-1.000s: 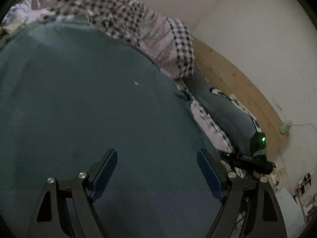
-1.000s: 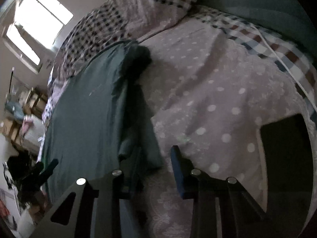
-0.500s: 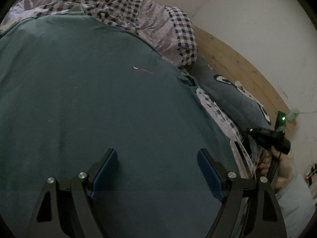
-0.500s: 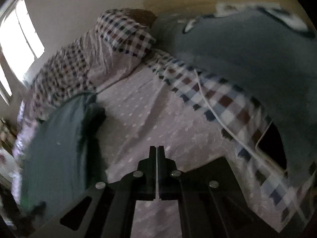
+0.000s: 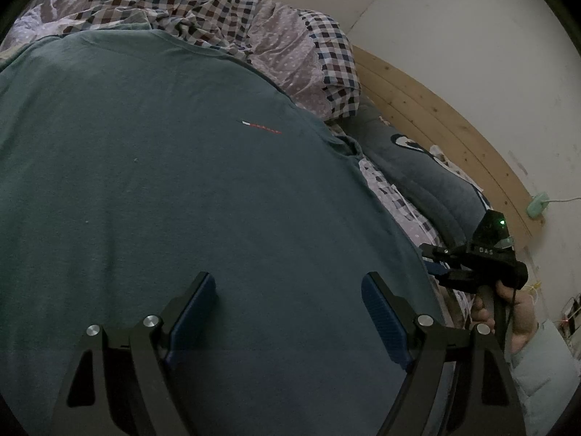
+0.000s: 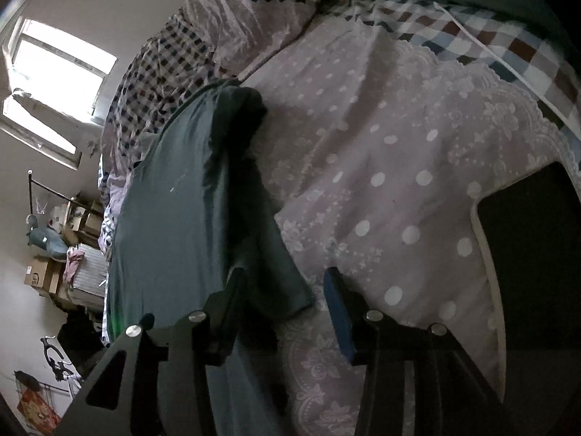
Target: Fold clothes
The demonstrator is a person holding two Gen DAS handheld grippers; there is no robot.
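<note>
A teal T-shirt (image 5: 181, 181) with a small red and white logo (image 5: 261, 127) lies spread flat on the bed. My left gripper (image 5: 288, 301) hovers over its lower part, open, with only flat cloth below its blue pads. In the right wrist view the shirt (image 6: 167, 218) runs along the left, and its folded sleeve (image 6: 268, 247) ends between the fingers of my right gripper (image 6: 285, 290). Those jaws are opening and the pads stand clear of the cloth. The left wrist view also shows the right gripper (image 5: 468, 265), held in a hand at the shirt's right edge.
A checked duvet (image 5: 218, 11) is bunched at the far end, with a blue-grey pillow (image 5: 417, 178) against the wooden headboard (image 5: 435, 116). On the dotted pink sheet (image 6: 381, 145) lie a dark white-rimmed slab (image 6: 533, 254) and a white cable (image 6: 490, 54). Boxes (image 6: 43, 272) crowd the floor under the window (image 6: 54, 83).
Half a second ago my right gripper was shut and tipped up toward the headboard. It has since dropped back to the sleeve with its jaws apart. The left gripper has stayed put.
</note>
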